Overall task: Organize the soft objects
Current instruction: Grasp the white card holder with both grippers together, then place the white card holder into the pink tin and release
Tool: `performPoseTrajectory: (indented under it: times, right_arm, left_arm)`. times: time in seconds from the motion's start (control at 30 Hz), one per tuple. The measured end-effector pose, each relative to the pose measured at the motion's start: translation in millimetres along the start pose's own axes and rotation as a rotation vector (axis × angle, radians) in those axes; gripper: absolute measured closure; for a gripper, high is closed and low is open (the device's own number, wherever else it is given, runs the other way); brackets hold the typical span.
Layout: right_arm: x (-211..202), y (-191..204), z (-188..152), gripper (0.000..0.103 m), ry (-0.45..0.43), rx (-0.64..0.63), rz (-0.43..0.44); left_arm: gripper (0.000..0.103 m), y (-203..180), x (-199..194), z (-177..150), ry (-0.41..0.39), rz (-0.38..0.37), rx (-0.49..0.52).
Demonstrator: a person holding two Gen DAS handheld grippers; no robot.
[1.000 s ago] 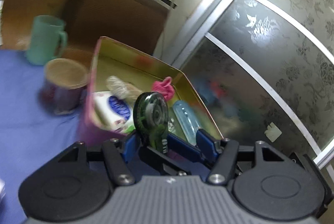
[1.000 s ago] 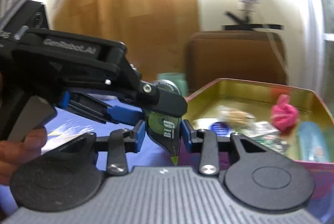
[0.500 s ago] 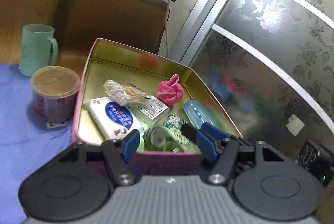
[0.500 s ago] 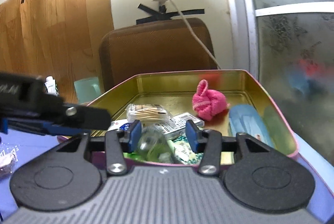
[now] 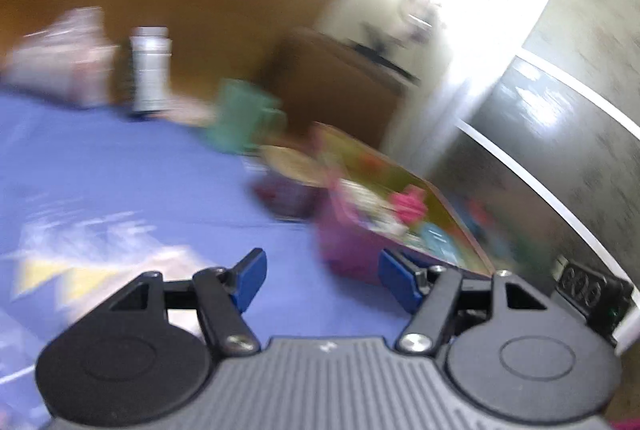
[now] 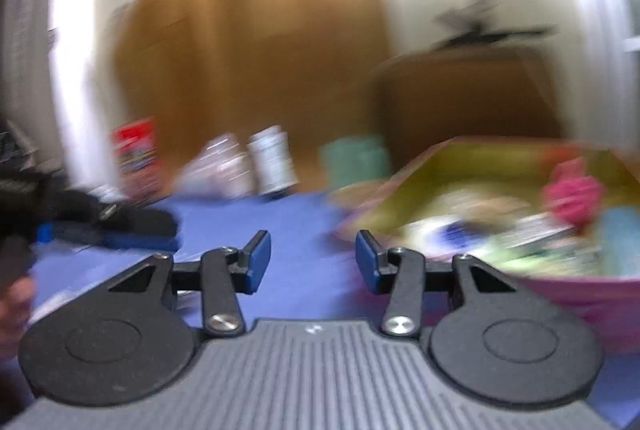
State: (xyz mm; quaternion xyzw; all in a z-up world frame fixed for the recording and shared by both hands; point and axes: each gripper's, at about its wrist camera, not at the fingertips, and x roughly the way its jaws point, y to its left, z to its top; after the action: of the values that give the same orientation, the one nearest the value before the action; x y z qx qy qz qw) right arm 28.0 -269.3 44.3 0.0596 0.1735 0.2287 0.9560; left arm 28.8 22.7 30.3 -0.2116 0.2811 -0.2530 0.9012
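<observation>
Blue cloth (image 5: 120,189) covers the table, with a wooden wall and a brown chair behind it, all smeared by motion.

From your left wrist camera, your left gripper (image 5: 320,276) is spread wide with nothing between its blue pads; a second ago it pinched a green correction-tape dispenser, and half a second ago it hung over the pink tin (image 5: 352,250). Now the tin sits ahead and to the right, its near corner just beyond your right pad, a pink soft bundle (image 5: 408,203) visible inside. That item looks delivered, so you are likely free for the next one. A green mug (image 5: 240,121) and a lidded cup (image 5: 288,169) stand just left of the tin; open cloth lies to the left.

From your right wrist camera, your right gripper (image 6: 312,258) is also spread and empty. The tin's wall rises just right of it, so keep clear of that rim. Your left gripper shows at the far left, low over the cloth. A white bottle (image 6: 272,161) and a red packet (image 6: 136,153) stand near the wall, well apart from you.
</observation>
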Motion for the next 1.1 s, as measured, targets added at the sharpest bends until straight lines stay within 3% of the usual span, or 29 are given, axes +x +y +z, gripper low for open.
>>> performPoseTrajectory:
  times: [0.07, 0.2, 0.4, 0.47, 0.5, 0.67, 0.83, 1.1]
  right_arm:
    - [24.5, 13.3, -2.7, 0.053, 0.093, 0.031, 0.101]
    - [76.0, 29.6, -3.8, 0.053, 0.222, 0.092, 0.172]
    - [135.2, 28.8, -4.9, 0.054, 0.351, 0.226, 0.19]
    - [137.4, 28.5, -14.5, 0.067, 0.391, 0.276, 0.248]
    - [134.4, 31.1, -17.9, 0.067, 0.396, 0.285, 0.267]
    - [87.8, 37.2, -14.8, 0.074, 0.32, 0.222, 0.242]
    - [47.8, 26.9, -1.9, 0.075, 0.156, 0.188, 0.12]
    - [-21.5, -52.9, 20.8, 0.075, -0.079, 0.227, -0.123]
  left_arm:
    - [0.039, 31.3, -16.9, -2.0, -0.018, 0.061, -0.092]
    - [0.039, 80.9, -38.6, -12.5, -0.035, 0.103, -0.271]
    - [0.04, 96.5, -23.7, -28.6, 0.035, 0.042, -0.366]
    - [0.045, 94.9, -15.5, -34.5, 0.044, 0.037, -0.369]
    - [0.049, 91.7, -13.9, -35.2, 0.041, 0.047, -0.346]
    - [0.051, 77.6, -5.3, -24.5, 0.05, 0.014, -0.308]
    - [0.051, 29.8, 23.0, 4.4, 0.064, -0.05, -0.171]
    - [0.051, -80.6, 124.6, 42.7, 0.138, -0.196, 0.056]
